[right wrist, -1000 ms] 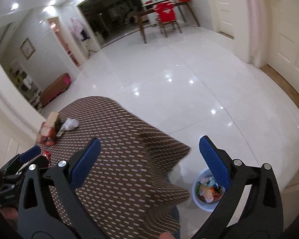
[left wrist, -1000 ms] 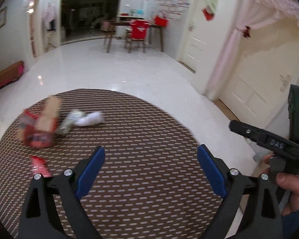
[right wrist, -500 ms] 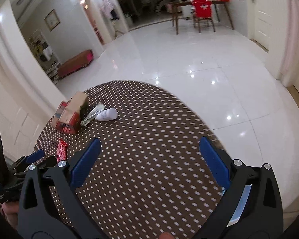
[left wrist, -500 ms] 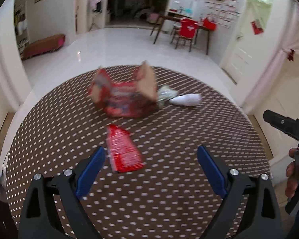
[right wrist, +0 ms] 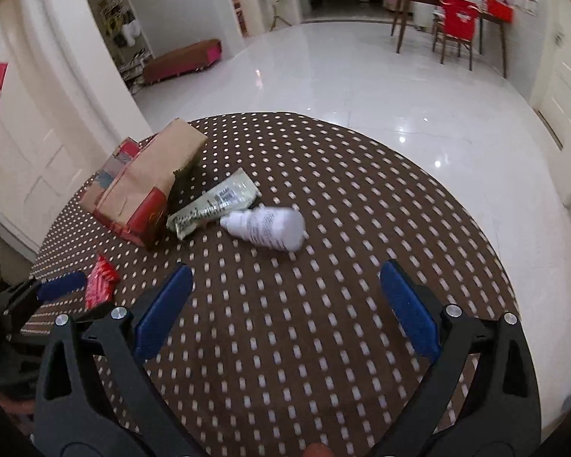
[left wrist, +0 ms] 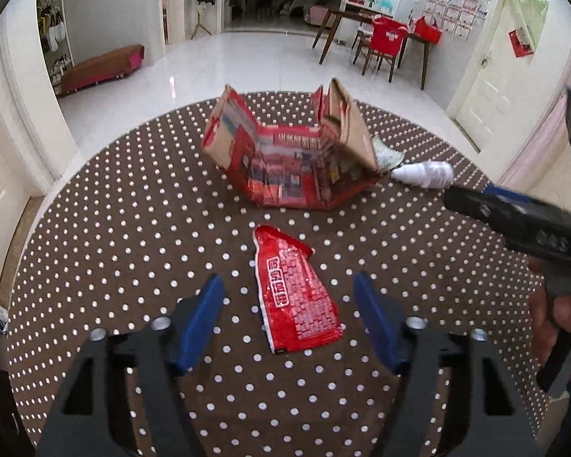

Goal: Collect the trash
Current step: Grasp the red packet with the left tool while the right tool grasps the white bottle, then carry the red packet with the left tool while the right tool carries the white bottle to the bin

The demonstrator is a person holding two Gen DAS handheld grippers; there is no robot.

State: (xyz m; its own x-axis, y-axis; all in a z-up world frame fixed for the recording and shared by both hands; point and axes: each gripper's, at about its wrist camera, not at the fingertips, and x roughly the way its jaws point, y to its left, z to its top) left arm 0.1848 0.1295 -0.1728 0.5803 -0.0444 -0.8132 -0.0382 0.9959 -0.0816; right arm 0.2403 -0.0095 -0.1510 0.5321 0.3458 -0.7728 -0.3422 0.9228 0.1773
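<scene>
Lining up on the red wrapper (left wrist: 297, 293), flat between my spread left gripper (left wrist: 289, 320) fingers.

I'd drop straight down and pinch its long edges; torn carton (left wrist: 289, 160) sits just ahead, white bottle (right wrist: 270, 226) before my right gripper (right wrist: 285, 304), also open and empty; nothing blocks me.

open left tongs (left wrist: 288, 314), red wrapper (left wrist: 296, 297) between

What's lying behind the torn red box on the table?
In the right wrist view, a pale green wrapper lies against the red box, with a white bottle beside it. Both views show only those; the box hides the cloth right behind it.
</scene>
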